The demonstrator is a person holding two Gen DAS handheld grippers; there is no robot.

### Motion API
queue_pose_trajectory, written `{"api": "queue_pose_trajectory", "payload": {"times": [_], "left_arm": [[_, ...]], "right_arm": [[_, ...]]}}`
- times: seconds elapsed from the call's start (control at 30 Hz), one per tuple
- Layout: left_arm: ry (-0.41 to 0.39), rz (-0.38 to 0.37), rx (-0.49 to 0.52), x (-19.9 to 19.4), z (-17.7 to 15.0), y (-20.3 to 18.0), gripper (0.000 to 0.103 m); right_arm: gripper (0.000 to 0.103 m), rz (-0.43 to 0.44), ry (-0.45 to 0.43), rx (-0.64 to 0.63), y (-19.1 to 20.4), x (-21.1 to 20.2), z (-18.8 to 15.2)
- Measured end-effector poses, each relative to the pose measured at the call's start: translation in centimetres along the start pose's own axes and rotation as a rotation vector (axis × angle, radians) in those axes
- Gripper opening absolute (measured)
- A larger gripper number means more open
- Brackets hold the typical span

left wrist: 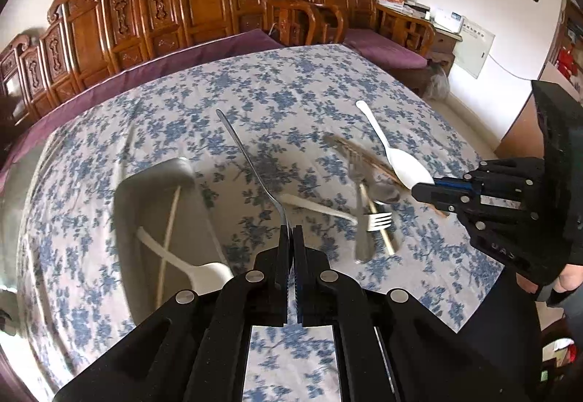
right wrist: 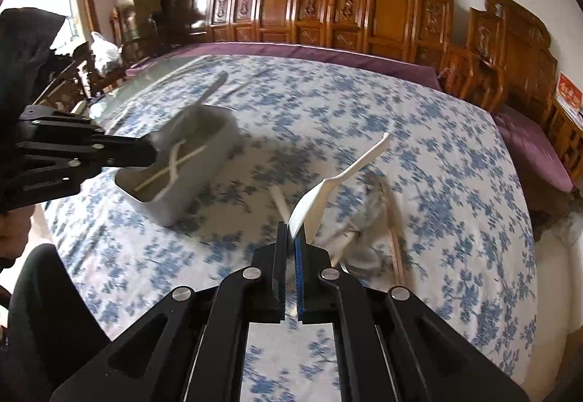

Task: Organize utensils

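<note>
Steel glints where the left gripper (left wrist: 292, 232) is clamped on the end of a metal fork (left wrist: 251, 161), its handle rising away above the floral-clothed bench (left wrist: 226, 89). The right gripper (right wrist: 290, 232) is closed on the bowl of a white plastic spoon (right wrist: 328, 183), lifted clear of the cloth. A grey tray (left wrist: 153, 183) at the left holds another white spoon (left wrist: 189, 265) and a chopstick (left wrist: 168, 231). A second fork (left wrist: 364, 216), more chopsticks and a spoon lie heaped between the grippers.
</note>
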State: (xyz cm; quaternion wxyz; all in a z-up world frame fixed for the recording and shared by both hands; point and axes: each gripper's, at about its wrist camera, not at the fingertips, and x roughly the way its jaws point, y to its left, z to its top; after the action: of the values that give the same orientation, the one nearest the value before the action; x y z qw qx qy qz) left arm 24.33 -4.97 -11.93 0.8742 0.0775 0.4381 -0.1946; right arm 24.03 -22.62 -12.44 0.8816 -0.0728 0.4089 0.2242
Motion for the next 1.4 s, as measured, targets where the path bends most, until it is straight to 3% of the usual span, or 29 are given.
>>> {"api": "queue_pose_trajectory", "payload": {"times": [0.57, 0.93, 1.4], "left_arm": [[0.099, 0.049, -0.112, 2.9, -3.9, 8.2, 0.001], [0.164, 0.063, -0.132, 5.5, -4.7, 10.7, 0.001], [0.102, 0.101, -0.207, 2.2, -6.1, 13.1, 0.007]], "right_arm": [[0.005, 0.111, 0.003, -0.072, 7.5, 2.3, 2.2], [0.005, 0.148, 0.033, -0.092, 9.7, 3.9, 2.3], [0.005, 0.191, 0.032, -0.119, 12.0, 5.1, 3.7]]}}
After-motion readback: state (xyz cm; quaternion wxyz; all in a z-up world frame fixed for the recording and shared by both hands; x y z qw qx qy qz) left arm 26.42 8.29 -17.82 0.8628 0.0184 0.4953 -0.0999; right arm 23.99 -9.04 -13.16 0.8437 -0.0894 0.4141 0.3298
